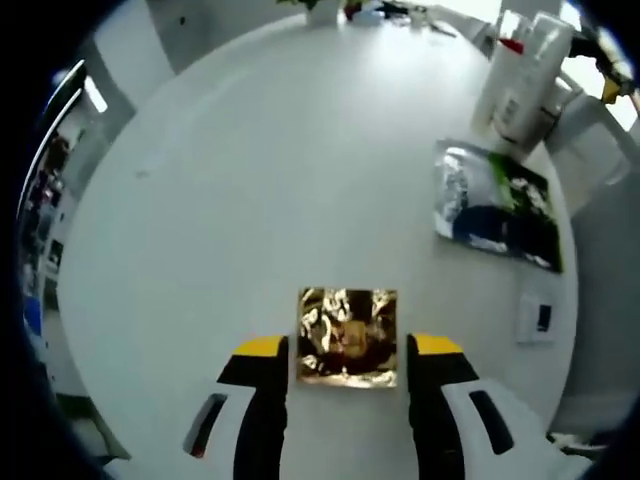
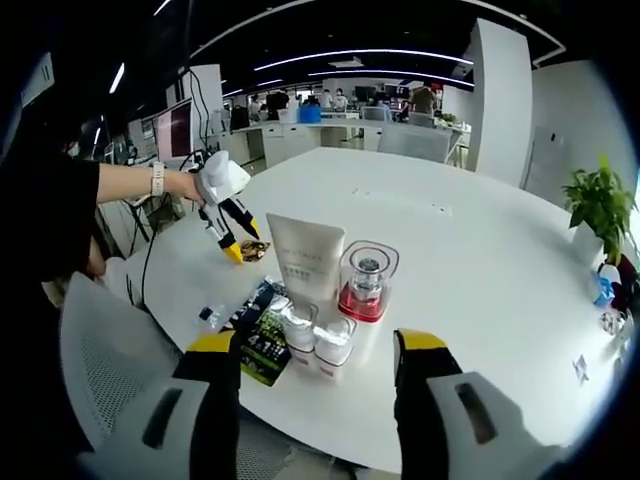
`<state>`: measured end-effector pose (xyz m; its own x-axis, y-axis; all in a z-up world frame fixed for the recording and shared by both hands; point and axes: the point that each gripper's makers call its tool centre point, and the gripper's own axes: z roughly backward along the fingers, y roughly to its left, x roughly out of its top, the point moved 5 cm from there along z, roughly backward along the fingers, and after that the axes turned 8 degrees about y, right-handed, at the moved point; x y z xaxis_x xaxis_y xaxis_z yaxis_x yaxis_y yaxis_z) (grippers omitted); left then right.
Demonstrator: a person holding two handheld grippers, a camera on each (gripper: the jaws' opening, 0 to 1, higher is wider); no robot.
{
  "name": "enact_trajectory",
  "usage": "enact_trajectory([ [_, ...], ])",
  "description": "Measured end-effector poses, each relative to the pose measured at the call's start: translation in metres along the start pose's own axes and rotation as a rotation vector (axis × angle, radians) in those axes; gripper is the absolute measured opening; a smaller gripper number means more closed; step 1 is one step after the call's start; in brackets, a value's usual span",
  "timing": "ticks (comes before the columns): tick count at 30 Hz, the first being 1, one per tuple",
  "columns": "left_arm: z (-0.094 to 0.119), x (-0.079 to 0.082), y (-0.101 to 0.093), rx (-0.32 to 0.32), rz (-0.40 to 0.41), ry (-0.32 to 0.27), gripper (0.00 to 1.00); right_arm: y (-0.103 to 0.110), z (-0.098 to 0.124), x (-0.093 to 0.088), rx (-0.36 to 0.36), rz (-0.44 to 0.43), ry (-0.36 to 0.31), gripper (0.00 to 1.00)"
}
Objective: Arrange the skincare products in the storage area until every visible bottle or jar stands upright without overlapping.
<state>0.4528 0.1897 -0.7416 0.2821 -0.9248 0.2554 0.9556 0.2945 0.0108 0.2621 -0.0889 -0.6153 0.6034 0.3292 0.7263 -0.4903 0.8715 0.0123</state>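
Note:
A square gold foil packet (image 1: 347, 335) lies flat on the white round table (image 1: 260, 180), between the jaws of my open left gripper (image 1: 350, 347); narrow gaps show on both sides. A white tube (image 2: 303, 262) stands upright beside a clear bottle with a red base (image 2: 365, 283). Two small white bottles (image 2: 316, 340) stand in front of them, near the table edge. My right gripper (image 2: 318, 341) is open and hangs short of these bottles, holding nothing. A person's hand holds the left gripper (image 2: 242, 243) over the gold packet (image 2: 252, 250).
A silver, green and black sachet (image 1: 497, 205) lies flat left of the bottles (image 2: 262, 335). A small white card (image 1: 537, 320) sits near the table edge. A potted plant (image 2: 600, 205) stands at the far right. A grey mesh chair (image 2: 110, 370) is tucked by the table.

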Motion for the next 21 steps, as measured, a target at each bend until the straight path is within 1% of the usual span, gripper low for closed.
enact_trajectory([
  [2, -0.0006, 0.0000, 0.0027, -0.013, 0.010, 0.004, 0.43, -0.0009, 0.0000, 0.0000, -0.001, 0.000, 0.002, 0.63],
  [8, -0.0014, 0.0009, 0.0063, -0.021, -0.027, 0.002, 0.43, -0.0007, -0.0034, 0.0006, 0.002, 0.006, 0.012, 0.63],
  [10, -0.0013, 0.0007, 0.0064, -0.019, -0.017, -0.001, 0.41, 0.0007, -0.0060, 0.0020, 0.008, 0.010, 0.013, 0.63],
  [12, 0.0000, 0.0020, 0.0056, -0.015, -0.014, -0.002, 0.36, 0.0023, -0.0079, 0.0035, 0.013, 0.015, 0.014, 0.63],
  [13, 0.0002, 0.0023, 0.0030, -0.019, 0.029, 0.004, 0.36, 0.0033, -0.0078, 0.0045, 0.013, 0.019, 0.014, 0.63],
  [15, -0.0004, 0.0037, 0.0034, -0.011, 0.003, 0.006, 0.36, 0.0037, -0.0076, 0.0052, 0.014, 0.025, 0.014, 0.63],
  [21, 0.0008, 0.0011, 0.0036, -0.010, 0.003, 0.007, 0.36, 0.0018, -0.0057, 0.0039, 0.009, 0.025, 0.016, 0.63],
])
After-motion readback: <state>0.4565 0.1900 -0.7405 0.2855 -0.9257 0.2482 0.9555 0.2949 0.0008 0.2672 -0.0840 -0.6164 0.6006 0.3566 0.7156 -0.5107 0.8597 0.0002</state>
